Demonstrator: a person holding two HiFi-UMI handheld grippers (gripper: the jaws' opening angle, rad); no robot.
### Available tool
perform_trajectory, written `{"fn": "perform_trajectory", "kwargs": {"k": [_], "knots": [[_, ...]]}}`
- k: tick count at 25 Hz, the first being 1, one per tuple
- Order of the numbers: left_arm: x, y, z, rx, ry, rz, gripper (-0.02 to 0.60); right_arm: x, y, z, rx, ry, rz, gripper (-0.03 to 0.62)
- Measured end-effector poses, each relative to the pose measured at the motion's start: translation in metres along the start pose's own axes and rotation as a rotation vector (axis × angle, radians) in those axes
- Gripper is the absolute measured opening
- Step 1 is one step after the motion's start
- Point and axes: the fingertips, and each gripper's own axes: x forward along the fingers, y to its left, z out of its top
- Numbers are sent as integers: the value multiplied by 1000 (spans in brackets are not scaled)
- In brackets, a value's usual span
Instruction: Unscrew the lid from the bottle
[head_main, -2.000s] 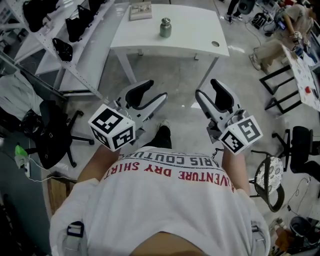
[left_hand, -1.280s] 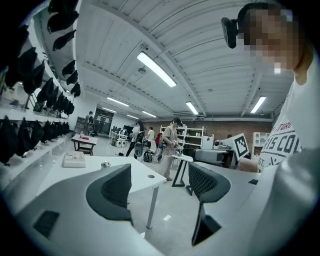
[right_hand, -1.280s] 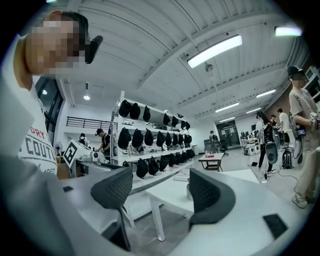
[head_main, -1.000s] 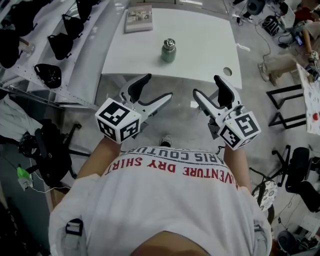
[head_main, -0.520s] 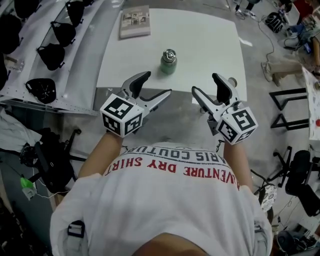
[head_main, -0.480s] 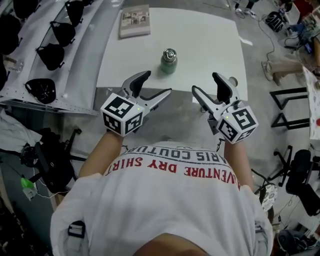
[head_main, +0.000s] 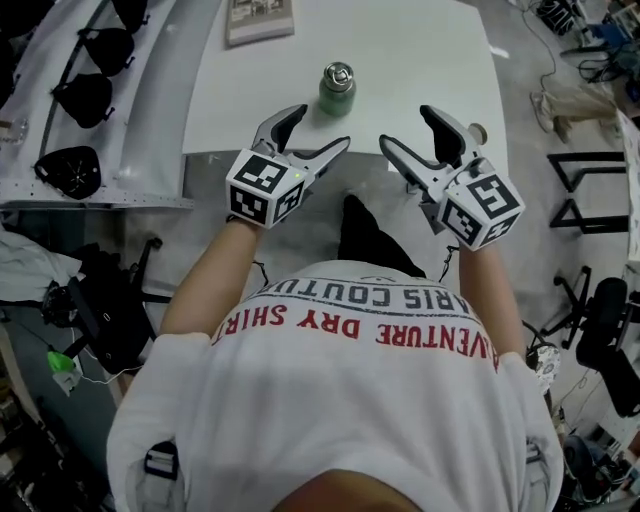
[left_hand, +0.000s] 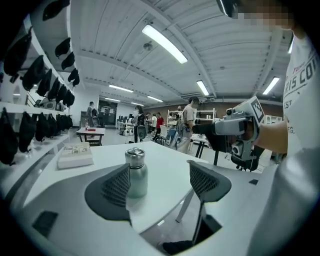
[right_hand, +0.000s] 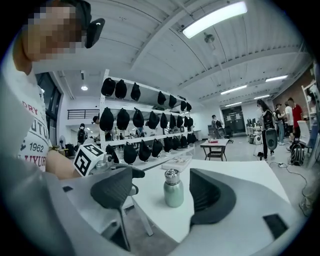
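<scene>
Nearest the camera stood the person in a printed white shirt, both forearms reaching forward. Just beyond, the left claw and the right claw hovered side by side at the near edge of the white worktop. Each had its jaws spread wide with nothing between them, and neither touched anything. The open, converging pose was judged a preparation for a two-handed grasp, one claw to steady the body and the other to turn the cap.

A little farther on, the green bottle stood upright on the worktop, close to its near edge and left of centre. It was ahead of both claws and apart from them. Its silver lid sat in place on top, so unscrewing had not yet begun. The upright stance presented the lid freely from above and left the body open to a side grip.

At the far left of the worktop lay a flat book-like item. Left of the worktop ran a rack carrying dark caps.
</scene>
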Motion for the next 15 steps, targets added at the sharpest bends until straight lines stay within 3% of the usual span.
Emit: {"fn": "perform_trajectory", "kwargs": {"k": [3, 8, 15], "knots": [[16, 15, -12, 24, 10, 25, 368, 10, -9, -5, 5, 12, 6, 339], [41, 42, -33, -6, 35, 75, 368, 25, -24, -17, 22, 53, 31, 339], [76, 65, -46, 30, 61, 76, 368, 55, -37, -29, 20, 90, 93, 339]]}}
